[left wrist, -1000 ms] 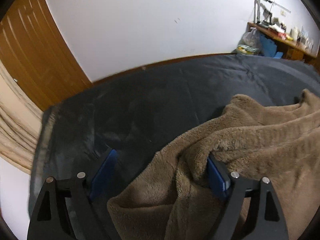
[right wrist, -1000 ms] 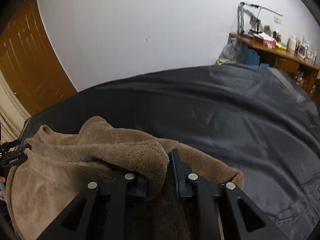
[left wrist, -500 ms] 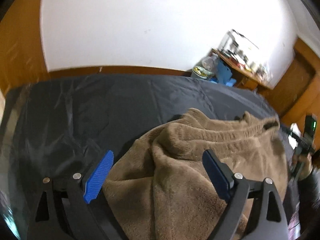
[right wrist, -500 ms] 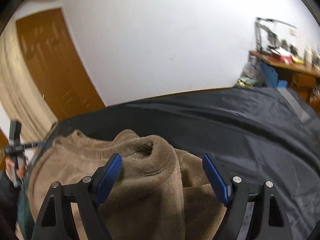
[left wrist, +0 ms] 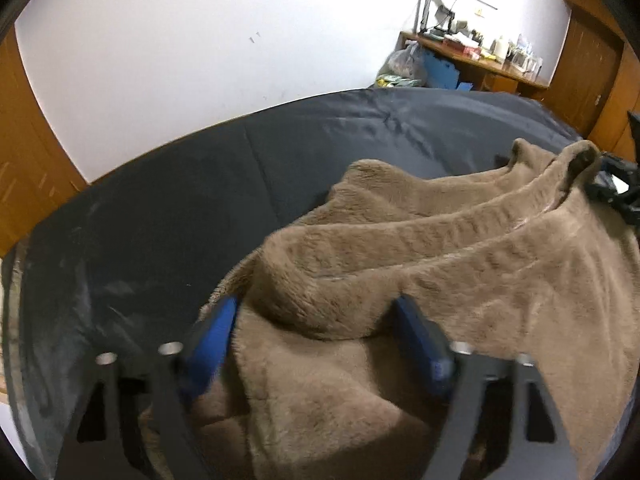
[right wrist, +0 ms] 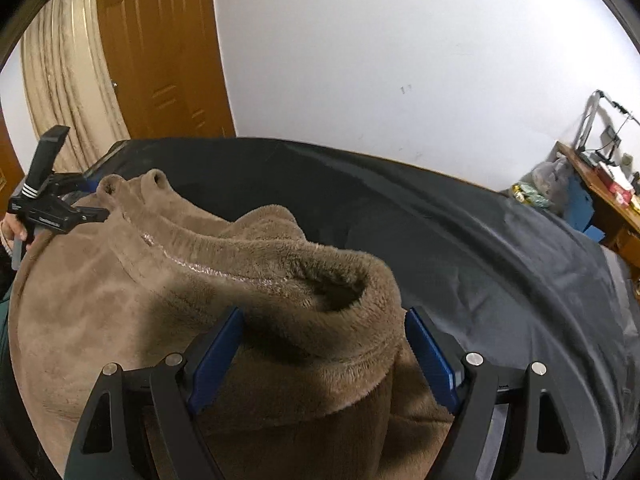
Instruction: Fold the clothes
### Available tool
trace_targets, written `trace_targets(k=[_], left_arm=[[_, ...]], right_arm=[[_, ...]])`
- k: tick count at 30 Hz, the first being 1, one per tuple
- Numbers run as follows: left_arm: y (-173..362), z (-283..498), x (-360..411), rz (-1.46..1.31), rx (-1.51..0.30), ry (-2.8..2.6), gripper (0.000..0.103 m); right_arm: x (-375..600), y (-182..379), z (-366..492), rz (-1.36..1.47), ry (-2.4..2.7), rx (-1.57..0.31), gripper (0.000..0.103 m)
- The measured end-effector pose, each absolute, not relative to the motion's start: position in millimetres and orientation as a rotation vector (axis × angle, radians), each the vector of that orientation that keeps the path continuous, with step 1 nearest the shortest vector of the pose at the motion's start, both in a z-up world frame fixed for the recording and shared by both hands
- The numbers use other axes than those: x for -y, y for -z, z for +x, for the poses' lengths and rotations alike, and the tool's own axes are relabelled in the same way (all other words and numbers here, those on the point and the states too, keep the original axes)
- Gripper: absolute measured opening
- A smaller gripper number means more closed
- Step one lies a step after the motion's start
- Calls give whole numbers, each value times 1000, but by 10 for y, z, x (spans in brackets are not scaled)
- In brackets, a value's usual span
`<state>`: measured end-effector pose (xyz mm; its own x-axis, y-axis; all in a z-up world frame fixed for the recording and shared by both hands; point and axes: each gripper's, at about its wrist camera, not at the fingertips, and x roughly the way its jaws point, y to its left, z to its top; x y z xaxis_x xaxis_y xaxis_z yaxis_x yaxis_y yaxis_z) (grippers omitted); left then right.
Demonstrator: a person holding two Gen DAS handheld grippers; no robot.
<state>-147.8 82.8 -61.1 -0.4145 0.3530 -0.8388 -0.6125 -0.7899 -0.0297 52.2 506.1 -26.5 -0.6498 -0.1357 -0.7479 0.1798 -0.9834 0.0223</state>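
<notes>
A brown fleece garment lies bunched on the dark bed cover. My left gripper points down at its near edge. Its jaws are closing, and a thick fold of fleece fills the gap between the blue pads. In the right wrist view my right gripper stands open, with a rolled hem of the fleece lying loose between its pads. The left gripper, held by a hand, shows at the garment's far left end. The right gripper is only a dark shape at the left view's right edge.
The bed cover stretches bare behind and right of the fleece. A cluttered wooden desk with bags beside it stands against the white wall. A wooden door and a beige curtain stand at the left.
My right gripper let go of the fleece fold, opened wide and rolled. My left gripper swung over the garment's edge, and its jaws have narrowed around a fold.
</notes>
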Motion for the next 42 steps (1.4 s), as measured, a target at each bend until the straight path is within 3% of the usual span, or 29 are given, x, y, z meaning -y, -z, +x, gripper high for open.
trace_targets(k=[1, 2, 3, 4, 5, 11, 15, 18, 21, 23, 24, 25, 26, 28, 32, 42], left_arm=[[585, -1457, -813, -1205, -362, -2211, 55], [563, -1445, -799, -1197, -358, -2231, 38], [532, -1441, -777, -1194, -343, -2252, 33], [488, -1440, -736, -1194, -303, -2265, 26], [433, -1428, -702, -1179, -260, -2282, 22], [-30, -1336, -541, -1014, -39, -2426, 20], [-116, -1433, -577, -995, -14, -2523, 20], [106, -1525, -668, -1101, -104, -2557, 25], [412, -1591, -725, -1228, -172, -2592, 37], [549, -1632, -699, -1293, -169, -2608, 57], [611, -1652, -685, -1322, -167, -2616, 61], [615, -1662, -662, -1328, -165, -2632, 69], [622, -1655, -676, -1333, -179, -2645, 76], [657, -1660, -736, -1346, -238, -2682, 83], [587, -1639, -764, -1341, -250, -2702, 83], [-107, -919, -517, -1142, -82, -2715, 87]], right_arm=[[-5059, 282, 518, 1221, 2705, -77, 82], [-5056, 298, 513, 1223, 2706, -73, 68], [-5053, 315, 508, 1226, 2707, -70, 57], [-5050, 332, 504, 1228, 2708, -66, 36], [-5052, 317, 519, 1220, 2730, -69, 28], [-4987, -107, 642, 1025, 2878, -53, 21], [-4901, -287, 547, 955, 2985, -82, 21], [-4858, -202, 366, 1021, 3008, -104, 21], [-4826, 78, 150, 1178, 2980, -115, 22], [-4836, 250, 51, 1278, 2941, -107, 23], [-4853, 320, 19, 1322, 2914, -97, 24], [-4874, 341, 9, 1344, 2922, -93, 32], [-4895, 360, 0, 1365, 2931, -89, 48], [-4959, 366, -2, 1393, 2974, -71, 70], [-5104, 280, 83, 1352, 2995, 53, 72], [-4998, -301, 825, 1089, 2972, 102, 72]])
